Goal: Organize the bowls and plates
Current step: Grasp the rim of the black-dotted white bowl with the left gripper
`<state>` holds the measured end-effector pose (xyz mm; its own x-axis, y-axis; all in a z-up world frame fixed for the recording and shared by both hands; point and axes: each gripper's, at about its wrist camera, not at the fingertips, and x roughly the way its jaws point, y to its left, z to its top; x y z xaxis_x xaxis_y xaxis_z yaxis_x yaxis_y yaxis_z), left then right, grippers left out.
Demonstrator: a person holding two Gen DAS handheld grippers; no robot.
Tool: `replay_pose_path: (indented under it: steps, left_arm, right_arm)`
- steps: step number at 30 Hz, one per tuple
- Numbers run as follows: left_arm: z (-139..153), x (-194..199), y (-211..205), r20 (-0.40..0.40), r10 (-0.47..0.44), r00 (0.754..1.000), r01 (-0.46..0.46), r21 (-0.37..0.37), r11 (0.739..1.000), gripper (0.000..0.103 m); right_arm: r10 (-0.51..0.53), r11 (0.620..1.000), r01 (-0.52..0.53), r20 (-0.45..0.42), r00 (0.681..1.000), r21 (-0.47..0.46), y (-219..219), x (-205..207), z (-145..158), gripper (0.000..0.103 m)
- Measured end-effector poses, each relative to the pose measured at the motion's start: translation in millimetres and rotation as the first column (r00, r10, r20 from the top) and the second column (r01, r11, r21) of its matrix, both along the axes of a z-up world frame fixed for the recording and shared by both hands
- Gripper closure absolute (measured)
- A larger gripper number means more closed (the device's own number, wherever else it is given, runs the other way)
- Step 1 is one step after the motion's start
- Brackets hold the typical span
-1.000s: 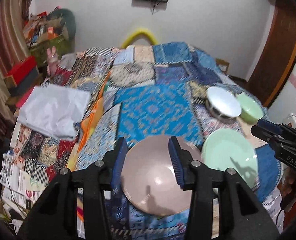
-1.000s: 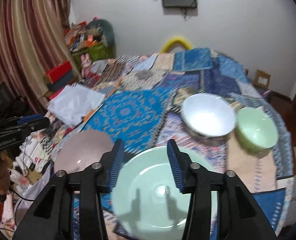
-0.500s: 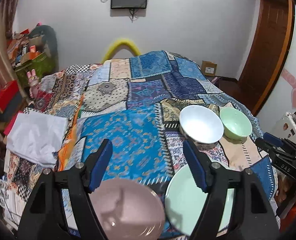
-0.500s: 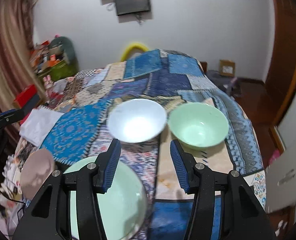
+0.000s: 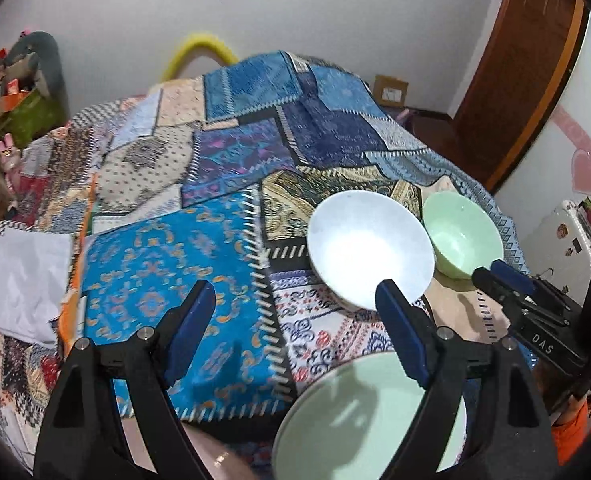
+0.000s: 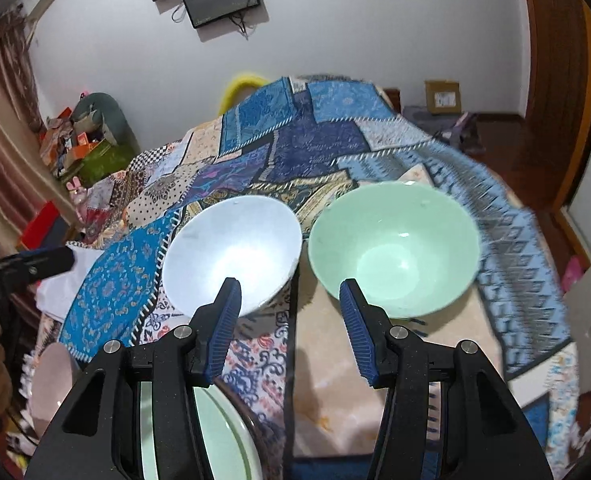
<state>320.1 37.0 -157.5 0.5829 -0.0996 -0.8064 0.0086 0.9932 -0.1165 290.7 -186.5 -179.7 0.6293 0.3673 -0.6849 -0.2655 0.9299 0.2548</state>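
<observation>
Right tool (image 6: 289, 306), spread wide and empty, faces the green bowl (image 6: 393, 248): likely hard, slick, breakable, best pinched at its rim.

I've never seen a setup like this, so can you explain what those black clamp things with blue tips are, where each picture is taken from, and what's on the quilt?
Each black clamp is a hand-held two-finger gripper with a camera looking along its fingers. One picture comes from the left gripper, the other from the right gripper. Both are open and hold nothing.

On the patchwork quilt sit a white ceramic bowl and a pale green ceramic bowl, side by side. Nearer the cameras lie a pale green plate and a pinkish plate. The right view looks between the two bowls.
</observation>
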Motion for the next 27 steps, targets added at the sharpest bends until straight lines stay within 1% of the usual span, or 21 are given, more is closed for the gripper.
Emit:
replay_pose_path:
  steps: [3, 8, 13, 17, 20, 22, 23, 25, 26, 27]
  left_arm:
    - [-15, 17, -7, -0.025, -0.011, 1.0, 0.012, 0.01, 1.0, 0.02]
    - [-42, 43, -13, -0.077, 0.003, 0.997, -0.001, 0.031, 1.0, 0.02]
    - [-66, 59, -19, -0.132, -0.016, 0.991, 0.024, 0.054, 0.998, 0.021]
    - [-75, 68, -21, -0.137, -0.017, 0.99, 0.026, 0.064, 0.998, 0.023]
    - [-79, 76, -24, -0.144, -0.021, 0.989, 0.031, 0.067, 0.997, 0.032]
    - [-85, 81, -26, -0.163, -0.025, 0.986, 0.037, 0.067, 0.997, 0.044]
    - [-88, 84, -27, -0.177, -0.028, 0.984, 0.041, 0.068, 0.997, 0.046]
    - [-95, 89, -29, -0.193, -0.028, 0.981, 0.043, 0.071, 0.997, 0.058]
    - [-98, 91, -30, -0.201, -0.027, 0.979, 0.042, 0.071, 0.997, 0.06]
    - [-101, 93, -30, -0.209, -0.03, 0.977, 0.044, 0.064, 0.997, 0.063]
  right_arm:
    - [0.005, 1.0, -0.005, -0.012, 1.0, 0.02, 3, 5, -8, 0.06]
    - [0.027, 0.999, -0.025, -0.062, 0.998, 0.033, 10, 15, -25, 0.06]
    - [0.038, 0.999, -0.034, -0.09, 0.995, 0.039, 16, 23, -37, 0.06]
    - [0.059, 0.997, -0.052, -0.121, 0.991, 0.062, 18, 31, -44, 0.06]
    - [0.07, 0.995, -0.057, -0.151, 0.986, 0.084, 19, 37, -49, 0.061]
    - [0.077, 0.993, -0.059, -0.179, 0.981, 0.102, 20, 41, -52, 0.061]
    - [0.075, 0.993, -0.055, -0.196, 0.978, 0.107, 21, 44, -54, 0.061]
    - [0.074, 0.991, -0.048, -0.214, 0.974, 0.122, 22, 47, -57, 0.061]
    - [0.078, 0.991, -0.051, -0.222, 0.972, 0.125, 23, 49, -58, 0.061]
    - [0.082, 0.99, -0.053, -0.226, 0.971, 0.13, 23, 49, -58, 0.066]
